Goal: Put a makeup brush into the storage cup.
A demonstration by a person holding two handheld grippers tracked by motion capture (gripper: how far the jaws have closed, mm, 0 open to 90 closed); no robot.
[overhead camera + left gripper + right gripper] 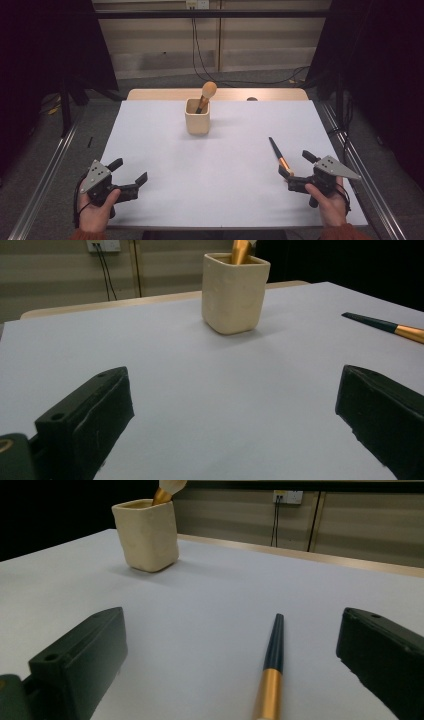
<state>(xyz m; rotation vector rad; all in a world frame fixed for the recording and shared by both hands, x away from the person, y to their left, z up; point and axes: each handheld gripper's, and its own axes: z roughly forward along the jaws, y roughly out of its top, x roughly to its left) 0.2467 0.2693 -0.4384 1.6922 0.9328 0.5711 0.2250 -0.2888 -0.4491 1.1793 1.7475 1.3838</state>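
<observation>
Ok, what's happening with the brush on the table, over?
Left tool open, empty. Right tool open around the black-and-gold makeup brush, lying flat. Cream square ceramic cup holds another brush. Path clear.

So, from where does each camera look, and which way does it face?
High view: above the person's side, facing forward and down on the table; both hands and grippers show.
Left gripper view: low, facing the cream cup; its open jaws show.
Right gripper view: low, along the makeup brush; open jaws show.
All share cup and brush.
</observation>
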